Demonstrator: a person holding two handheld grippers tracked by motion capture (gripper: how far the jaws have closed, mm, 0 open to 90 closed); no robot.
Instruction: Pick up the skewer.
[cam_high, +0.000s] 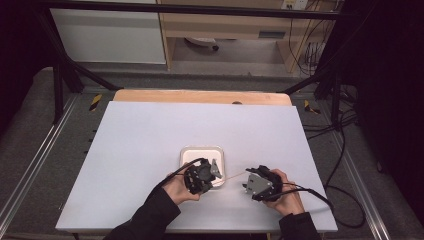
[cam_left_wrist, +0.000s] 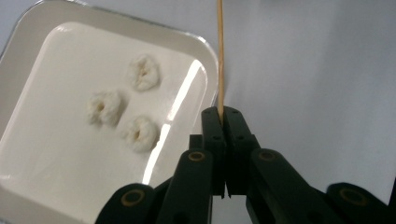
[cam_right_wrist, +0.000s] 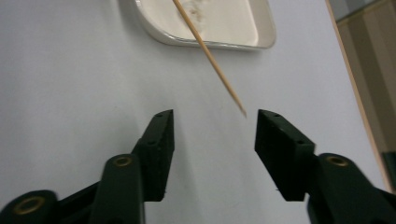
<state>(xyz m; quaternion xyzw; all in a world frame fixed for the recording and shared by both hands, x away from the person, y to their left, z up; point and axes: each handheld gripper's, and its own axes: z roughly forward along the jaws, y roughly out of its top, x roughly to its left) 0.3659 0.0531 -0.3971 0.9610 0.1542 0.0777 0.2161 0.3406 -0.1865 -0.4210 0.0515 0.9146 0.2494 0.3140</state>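
Your left claw (cam_left_wrist: 223, 116) is pinched tight on the near end of a thin wooden skewer (cam_left_wrist: 220, 56), jaws pressed together with the stick between them. The skewer runs straight out past the right rim of a square white dish (cam_left_wrist: 28, 56) that sits on the white surface (cam_high: 150, 130) near its front edge. Three small, pale, ring-shaped dough pieces (cam_left_wrist: 142, 72) lie in the dish, close together. Your right claw (cam_right_wrist: 212, 135) hangs wide apart above the surface, holding nothing; the skewer's pointed tip (cam_right_wrist: 242, 111) hovers between its jaws, touching neither. No readable writing appears anywhere.
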